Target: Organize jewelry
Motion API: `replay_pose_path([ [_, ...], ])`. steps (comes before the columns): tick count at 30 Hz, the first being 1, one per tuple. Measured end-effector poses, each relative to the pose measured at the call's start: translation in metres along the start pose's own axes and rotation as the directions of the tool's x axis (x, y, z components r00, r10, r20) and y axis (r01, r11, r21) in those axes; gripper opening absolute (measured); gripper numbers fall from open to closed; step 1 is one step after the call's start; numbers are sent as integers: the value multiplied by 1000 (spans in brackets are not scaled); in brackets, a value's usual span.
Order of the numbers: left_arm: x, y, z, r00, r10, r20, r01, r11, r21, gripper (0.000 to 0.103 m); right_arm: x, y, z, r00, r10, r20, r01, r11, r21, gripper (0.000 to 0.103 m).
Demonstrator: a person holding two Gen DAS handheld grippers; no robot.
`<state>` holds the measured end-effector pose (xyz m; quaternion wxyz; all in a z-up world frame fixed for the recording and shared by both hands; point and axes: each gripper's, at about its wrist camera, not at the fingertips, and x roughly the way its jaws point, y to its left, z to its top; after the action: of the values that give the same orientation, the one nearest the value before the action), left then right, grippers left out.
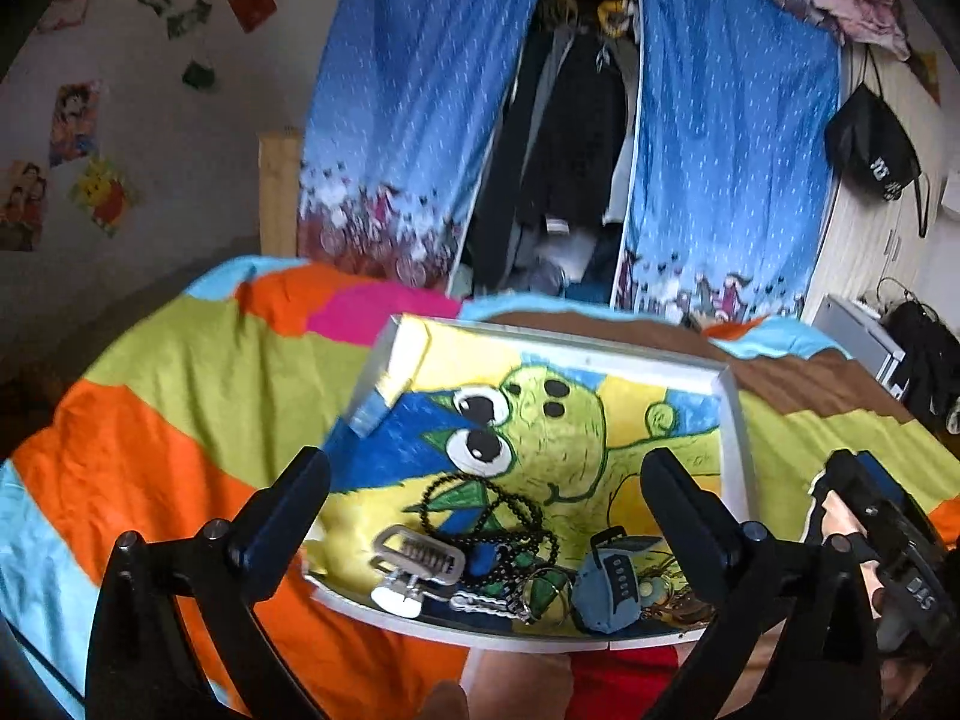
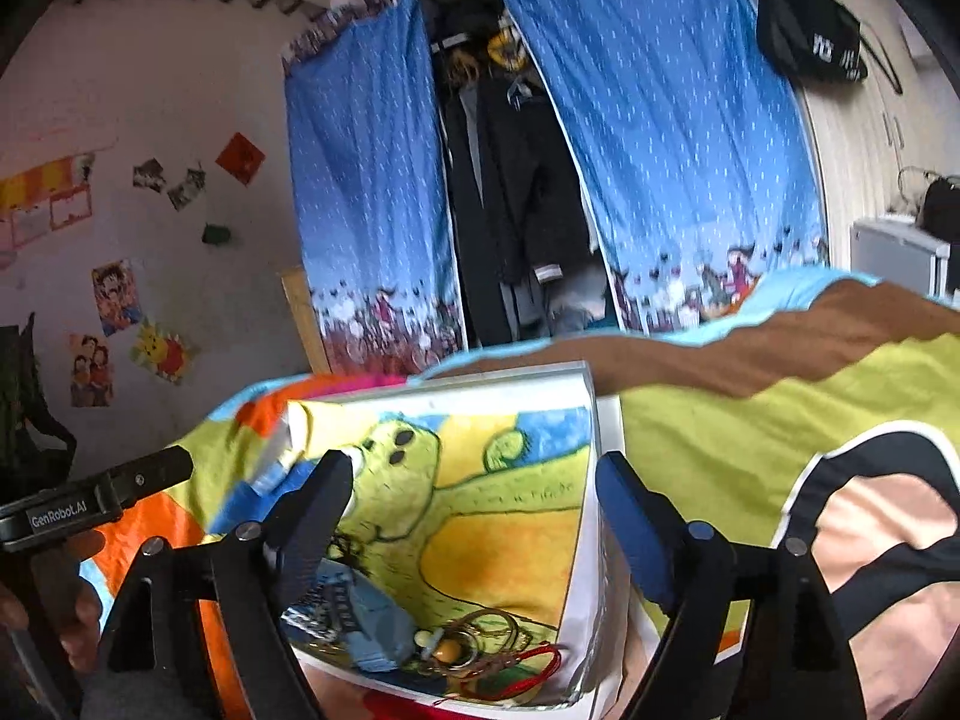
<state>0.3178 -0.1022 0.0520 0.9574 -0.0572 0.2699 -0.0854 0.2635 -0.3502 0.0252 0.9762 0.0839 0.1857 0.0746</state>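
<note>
- Jewelry (image 1: 510, 564) lies tangled along the near edge of a white-rimmed tray (image 1: 735, 420): black bead necklace (image 1: 480, 510), silver clasp (image 1: 420, 555), red cord (image 2: 528, 669).
- Left gripper (image 1: 486, 498) and right gripper (image 2: 474, 510) hover above, jaws spread wide, empty.

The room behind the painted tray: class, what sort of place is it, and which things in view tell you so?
Most likely a bedroom. A colourful patchwork bedspread lies under the tray, blue curtains part over a wardrobe of hanging clothes, and cartoon posters dot the wall.
</note>
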Motion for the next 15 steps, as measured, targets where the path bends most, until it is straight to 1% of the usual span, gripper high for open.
replay_pose_path([
  [3, -26, 1, 0, 999, 4, 40, -4, 1000, 5, 101, -25, 10, 3, 998, 10, 57, -9, 1000, -13, 95],
  [7, -66, 5, -2, 996, 5, 94, -5, 1000, 2, 101, -56, 24, 6, 994, 18, 111, -13, 999, -45, 103],
  [15, -138, 14, -20, 987, 5, 158, -4, 1000, -8, 101, -115, 55, -7, 983, 20, 180, -5, 996, -85, 103],
])
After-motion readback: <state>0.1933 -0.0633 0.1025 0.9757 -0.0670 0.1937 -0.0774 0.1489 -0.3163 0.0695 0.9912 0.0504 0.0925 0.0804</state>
